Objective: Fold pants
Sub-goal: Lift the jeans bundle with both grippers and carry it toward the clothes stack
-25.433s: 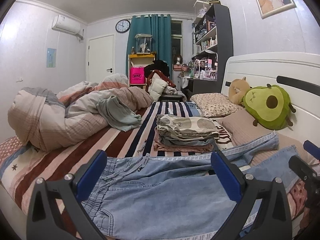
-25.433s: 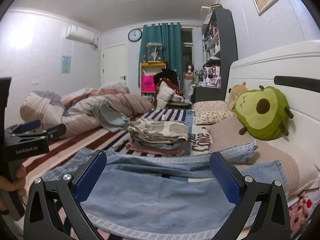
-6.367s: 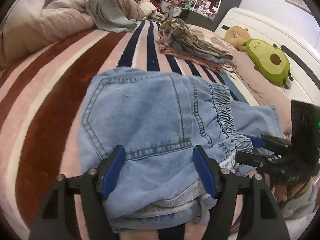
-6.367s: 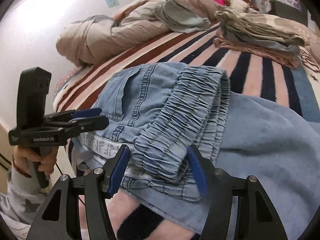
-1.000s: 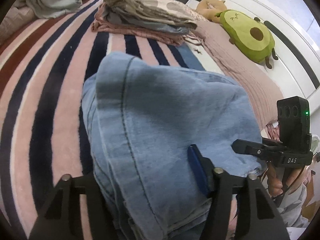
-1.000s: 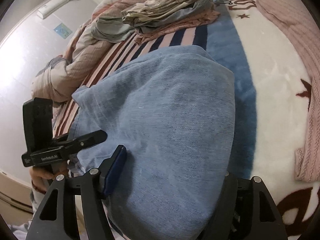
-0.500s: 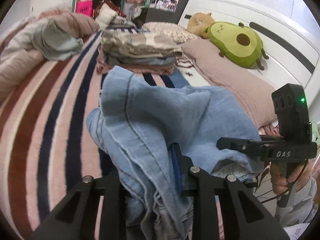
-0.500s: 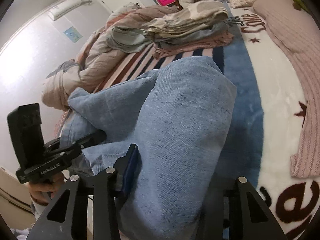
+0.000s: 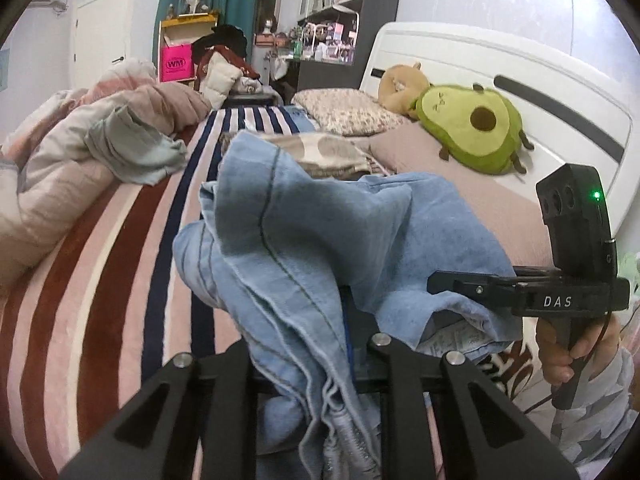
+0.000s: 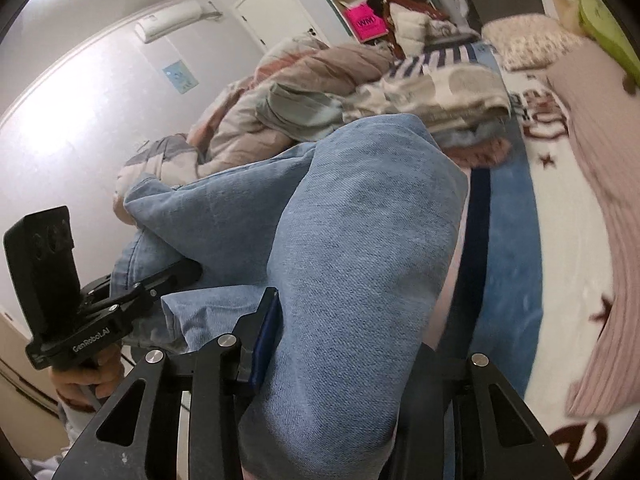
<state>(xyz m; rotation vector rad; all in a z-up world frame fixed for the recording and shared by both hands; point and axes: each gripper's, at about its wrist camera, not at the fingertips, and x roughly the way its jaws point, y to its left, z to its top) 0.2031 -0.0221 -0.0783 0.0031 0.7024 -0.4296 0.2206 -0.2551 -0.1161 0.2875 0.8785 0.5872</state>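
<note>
The light blue denim pants [image 9: 320, 220] hang bunched and folded above the striped bed cover, held up by both grippers. My left gripper [image 9: 304, 328] has its jaws closing tight on a thin bunch of denim at the near edge; cloth drapes over its left finger. In the right wrist view, my right gripper [image 10: 348, 344] has its jaws closing around a thick fold of the pants [image 10: 360, 220], blue pad [image 10: 266, 340] pressed against it. Each gripper shows in the other's view, the right gripper [image 9: 440, 280] and the left gripper [image 10: 188, 270], each gripped by a hand.
A stack of folded clothes [image 9: 320, 152] lies just beyond the pants. A crumpled duvet [image 9: 80, 152] fills the bed's left side. An avocado plush [image 9: 472, 132] and pillows [image 9: 344, 110] sit by the white headboard [image 9: 520, 72]. Striped blanket [image 9: 100, 280] lies below.
Both grippers have risen and their jaws have narrowed on the denim. The folded pants have come up off the bed and now sag between them.
</note>
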